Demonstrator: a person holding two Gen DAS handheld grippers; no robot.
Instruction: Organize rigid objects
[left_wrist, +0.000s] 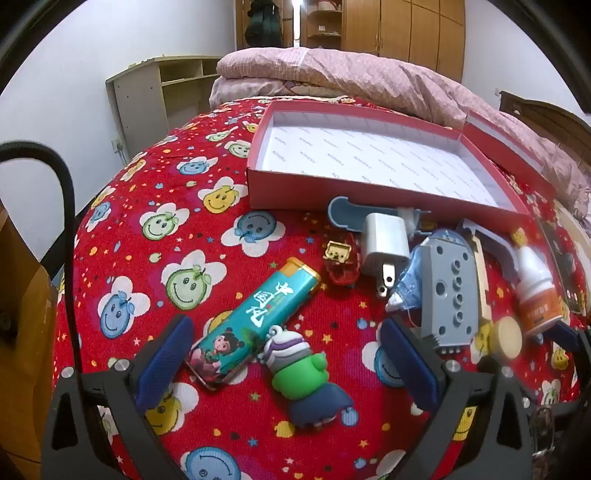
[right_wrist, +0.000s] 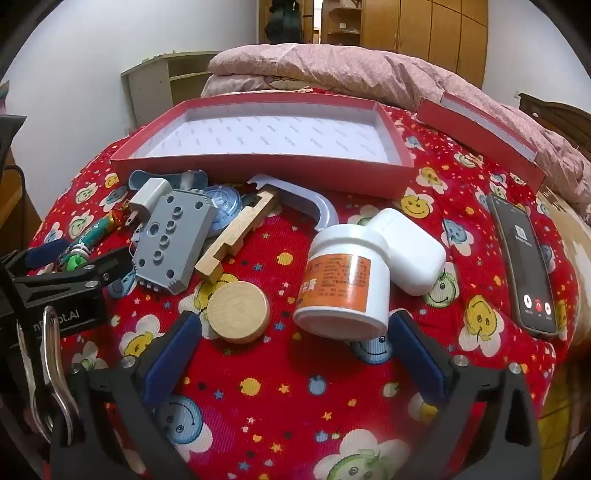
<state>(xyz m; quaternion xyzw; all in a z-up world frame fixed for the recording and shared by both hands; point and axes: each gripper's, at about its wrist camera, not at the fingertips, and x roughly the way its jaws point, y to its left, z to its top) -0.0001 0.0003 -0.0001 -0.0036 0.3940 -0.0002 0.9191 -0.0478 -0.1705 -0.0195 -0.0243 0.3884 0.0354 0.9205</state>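
Nothing is sorted yet, as I judge it: the shallow red cardboard box (right_wrist: 258, 173) on the red smiley-print bedspread (right_wrist: 280, 391) holds nothing. The lighter, charger, jar and other trinkets lie just before it. Left gripper (left_wrist: 288, 354) and right gripper (right_wrist: 295, 354) hover with jaws wide, gripping nothing.

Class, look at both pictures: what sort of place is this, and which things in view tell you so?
Most likely a bedroom in a home. A folded pink quilt lies on a bed under a red patterned bedspread, and wooden wardrobes line the far wall.
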